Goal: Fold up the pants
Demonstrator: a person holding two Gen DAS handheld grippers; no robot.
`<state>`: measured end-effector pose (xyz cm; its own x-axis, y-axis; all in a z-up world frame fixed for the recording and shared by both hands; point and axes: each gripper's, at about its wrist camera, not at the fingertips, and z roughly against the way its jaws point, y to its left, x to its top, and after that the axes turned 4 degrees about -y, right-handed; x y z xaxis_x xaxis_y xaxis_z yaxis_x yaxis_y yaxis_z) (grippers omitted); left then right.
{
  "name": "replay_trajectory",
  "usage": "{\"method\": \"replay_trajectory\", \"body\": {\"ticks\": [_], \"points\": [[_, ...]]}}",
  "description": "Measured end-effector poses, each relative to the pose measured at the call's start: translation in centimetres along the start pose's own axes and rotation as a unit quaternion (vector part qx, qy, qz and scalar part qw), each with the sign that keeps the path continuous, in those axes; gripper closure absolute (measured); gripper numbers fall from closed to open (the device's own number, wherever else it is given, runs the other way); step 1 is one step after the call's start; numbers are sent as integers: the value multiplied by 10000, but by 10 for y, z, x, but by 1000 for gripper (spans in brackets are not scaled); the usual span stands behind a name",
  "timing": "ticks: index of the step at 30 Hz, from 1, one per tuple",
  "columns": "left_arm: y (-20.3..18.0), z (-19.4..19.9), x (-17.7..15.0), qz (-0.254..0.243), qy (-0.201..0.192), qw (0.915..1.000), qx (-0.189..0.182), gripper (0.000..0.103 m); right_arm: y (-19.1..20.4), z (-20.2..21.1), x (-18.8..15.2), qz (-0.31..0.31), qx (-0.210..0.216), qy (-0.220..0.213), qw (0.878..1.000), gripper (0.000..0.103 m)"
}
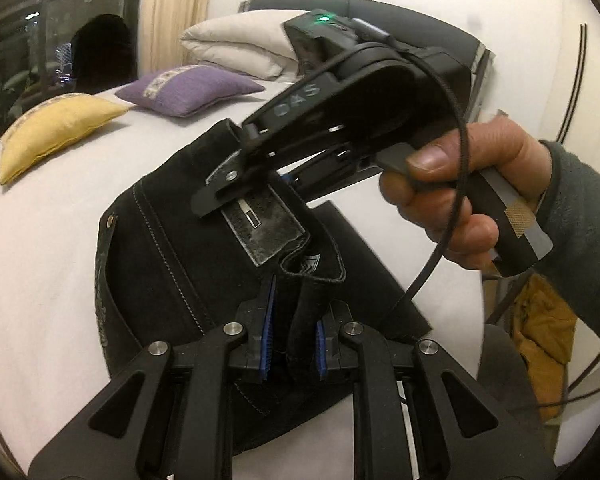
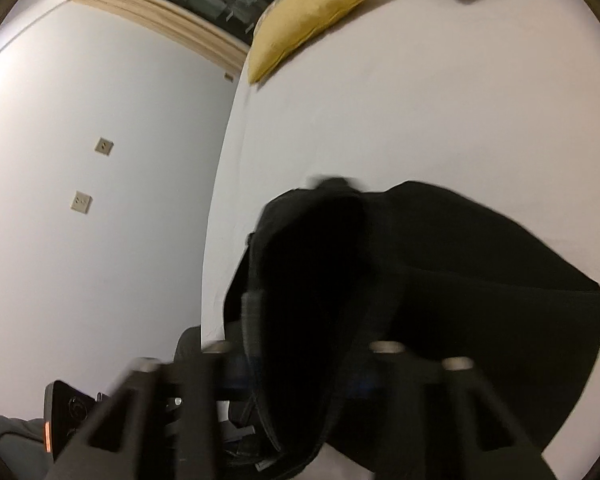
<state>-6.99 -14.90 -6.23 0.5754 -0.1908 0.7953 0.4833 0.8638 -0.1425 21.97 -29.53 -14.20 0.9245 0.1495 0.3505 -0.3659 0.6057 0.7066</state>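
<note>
both the left gripper [image 1: 294, 344] and right gripper [image 1: 236, 178] pinch the black pants [image 1: 172, 264] over the bed [image 1: 60, 208]

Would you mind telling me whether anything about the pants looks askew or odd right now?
Nothing damaged. The black pants are bunched unevenly at the waistband on the white bed, pinched by both the left gripper and right gripper, not lying flat.

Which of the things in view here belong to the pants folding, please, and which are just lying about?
Part of the job:
black pants
left gripper, shut on the waistband
right gripper, clamped on the waistband by the leather patch
white bed, the folding surface

Lying about:
yellow cushion
purple cushion
white pillows
</note>
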Motion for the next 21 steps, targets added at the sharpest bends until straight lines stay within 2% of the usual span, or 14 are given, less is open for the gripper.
{"method": "replay_trajectory", "body": {"ticks": [4,8,15,21], "points": [[-29,-16,5,-267,44,9995,-144,88,-19,25,-7,-59,-71,-172,9998,87],[-46,-59,17,-393,227,9984,-330,88,-55,42,-14,-230,-209,-221,9993,87],[-74,-130,14,-421,699,9953,-519,88,-113,38,-26,-647,-347,-291,9969,87],[-84,-165,9,-473,860,9935,-572,88,-139,38,-33,-805,-297,-417,9954,88]]}}
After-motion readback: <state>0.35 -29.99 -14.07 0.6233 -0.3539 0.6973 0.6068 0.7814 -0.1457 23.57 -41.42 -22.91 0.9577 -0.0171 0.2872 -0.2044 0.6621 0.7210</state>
